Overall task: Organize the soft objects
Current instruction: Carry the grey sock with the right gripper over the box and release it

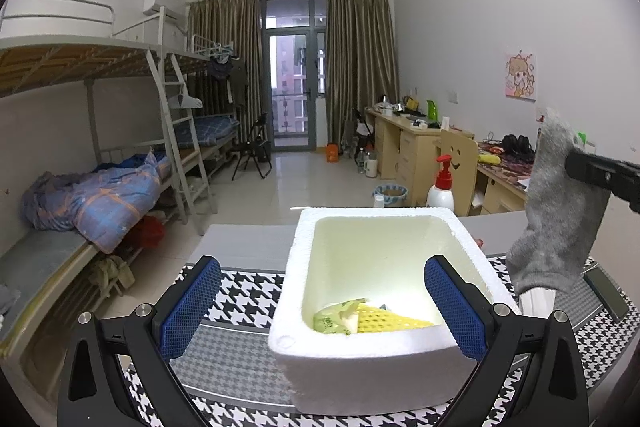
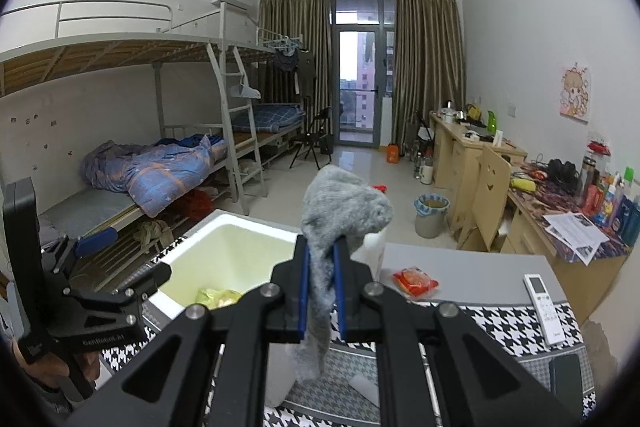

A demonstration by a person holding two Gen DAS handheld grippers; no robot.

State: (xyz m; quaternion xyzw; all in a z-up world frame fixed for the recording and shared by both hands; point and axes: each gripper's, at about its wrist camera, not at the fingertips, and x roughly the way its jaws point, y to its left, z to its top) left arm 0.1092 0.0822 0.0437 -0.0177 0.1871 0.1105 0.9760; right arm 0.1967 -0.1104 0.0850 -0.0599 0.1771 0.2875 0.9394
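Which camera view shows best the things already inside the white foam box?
The left wrist view: it looks down into the foam box and shows the yellow-green items on its floor. In the right wrist view the right gripper, shut on the grey sock, hides most of them.

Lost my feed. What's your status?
Right gripper shut on grey sock, lifted beside foam box. Left gripper open, empty. Nothing blocking.
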